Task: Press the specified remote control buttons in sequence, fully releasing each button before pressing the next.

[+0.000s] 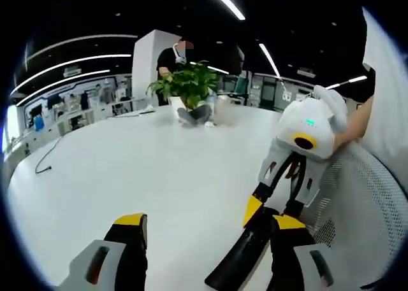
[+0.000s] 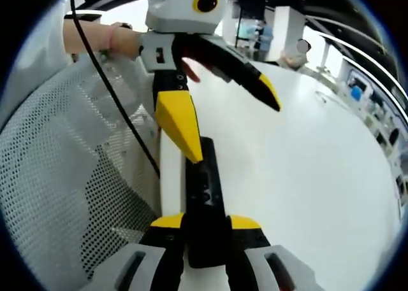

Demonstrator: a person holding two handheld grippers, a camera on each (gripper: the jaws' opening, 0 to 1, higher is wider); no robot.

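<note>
Between right gripper (image 2: 207, 230) jaws, black remote (image 2: 204, 205), buttons indistinct, near end hidden

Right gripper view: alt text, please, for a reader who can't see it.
The right gripper clamps a black remote control over a white table, while the left gripper, open, rests one yellow-tipped jaw on the remote's buttons.

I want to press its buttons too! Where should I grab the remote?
Probably grip the remote by its two long thin edges at the near end, coming in from that end, as the right gripper does. It is long and narrow, and this leaves the button face open.
</note>
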